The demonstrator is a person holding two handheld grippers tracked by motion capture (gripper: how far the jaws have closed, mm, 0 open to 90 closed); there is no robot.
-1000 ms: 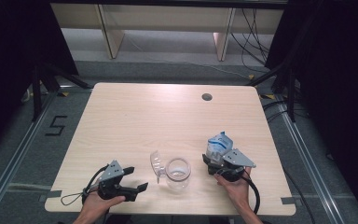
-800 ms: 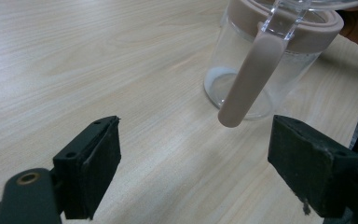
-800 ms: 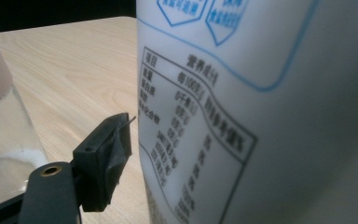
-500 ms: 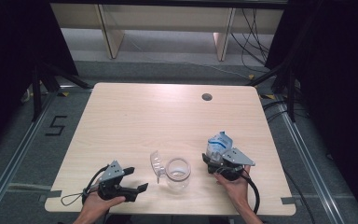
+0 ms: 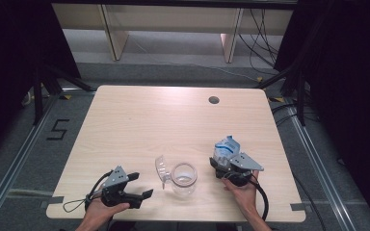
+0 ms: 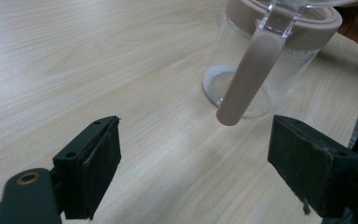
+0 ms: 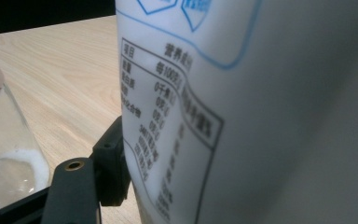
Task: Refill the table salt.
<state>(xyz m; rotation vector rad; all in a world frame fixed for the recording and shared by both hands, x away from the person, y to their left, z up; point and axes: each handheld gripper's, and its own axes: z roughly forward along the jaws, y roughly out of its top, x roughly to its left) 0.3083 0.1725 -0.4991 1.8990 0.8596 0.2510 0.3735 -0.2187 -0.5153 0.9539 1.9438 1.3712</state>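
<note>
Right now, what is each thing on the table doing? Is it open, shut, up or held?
Jar: upright on the table, lid flipped open, a little white stuff at the bottom.
Pouch: upright, between the jaws of the right gripper.
Right gripper: jaws just closing in on the pouch, one pad against it.
Left gripper: open, holding nothing, pointed at the jar's handle.

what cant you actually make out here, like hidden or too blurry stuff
- Right tool: in the right gripper view the white pouch hides its far pad, so the pads' contact is unconfirmed.
- Pouch print: small table text in that view is blurred; top cut off by the edge.
- Glass jar: rim cut off at the top in the left gripper view; the white layer at its bottom is unidentifiable.
- Clear lid: too small in the high view.
</note>
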